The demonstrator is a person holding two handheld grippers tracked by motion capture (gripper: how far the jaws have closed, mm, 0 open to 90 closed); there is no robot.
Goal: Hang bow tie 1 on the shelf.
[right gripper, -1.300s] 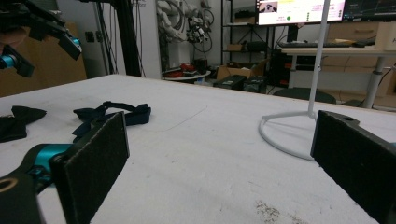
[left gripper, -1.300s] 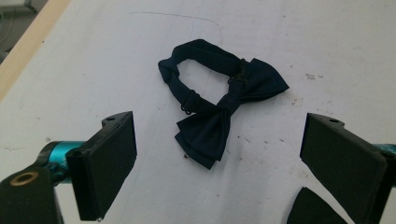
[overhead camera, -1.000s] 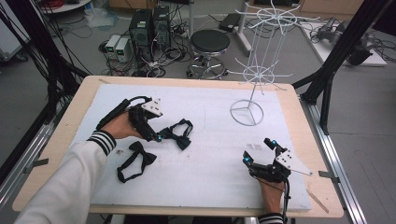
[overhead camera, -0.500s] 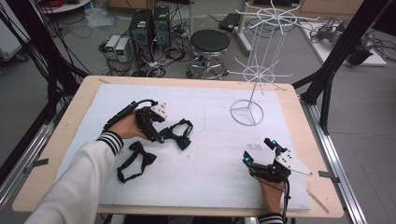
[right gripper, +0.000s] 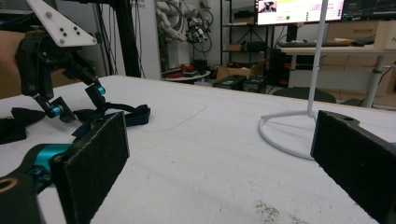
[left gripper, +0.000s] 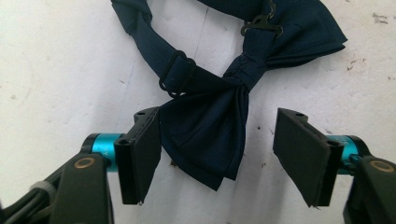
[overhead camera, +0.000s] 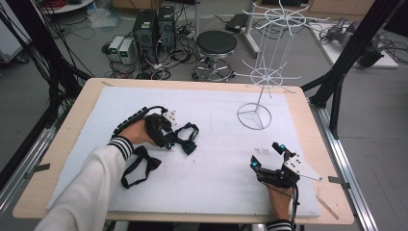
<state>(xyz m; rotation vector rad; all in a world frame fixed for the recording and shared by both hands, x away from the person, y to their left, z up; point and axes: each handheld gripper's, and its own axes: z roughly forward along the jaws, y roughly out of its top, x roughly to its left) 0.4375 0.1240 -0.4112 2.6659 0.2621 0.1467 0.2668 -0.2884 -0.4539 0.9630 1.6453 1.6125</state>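
Observation:
A dark navy bow tie (overhead camera: 186, 140) with its strap lies on the white mat, left of centre. My left gripper (overhead camera: 169, 141) points down over it. In the left gripper view one wing of the bow tie (left gripper: 205, 140) lies between the jaws. The left pad (left gripper: 142, 156) is at the wing's edge and the right pad (left gripper: 299, 154) stands well apart from it, so the gripper is open; its jaws have just been closing. My right gripper (overhead camera: 267, 157) rests open near the front right with nothing between its pads (right gripper: 95, 158). The right gripper view shows the left gripper (right gripper: 77, 101) above the bow tie (right gripper: 133, 114).
A second, black bow tie (overhead camera: 139, 166) lies near the left forearm. A white wire display stand (overhead camera: 262, 77) rises from a ring base (overhead camera: 254, 116) at the back right, its base (right gripper: 285, 137) close ahead of the right gripper. The wooden table edge (overhead camera: 332, 159) borders the mat.
My left hand has come down and toward the navy bow tie, and its jaws have narrowed around one wing. The right gripper has stayed in place.

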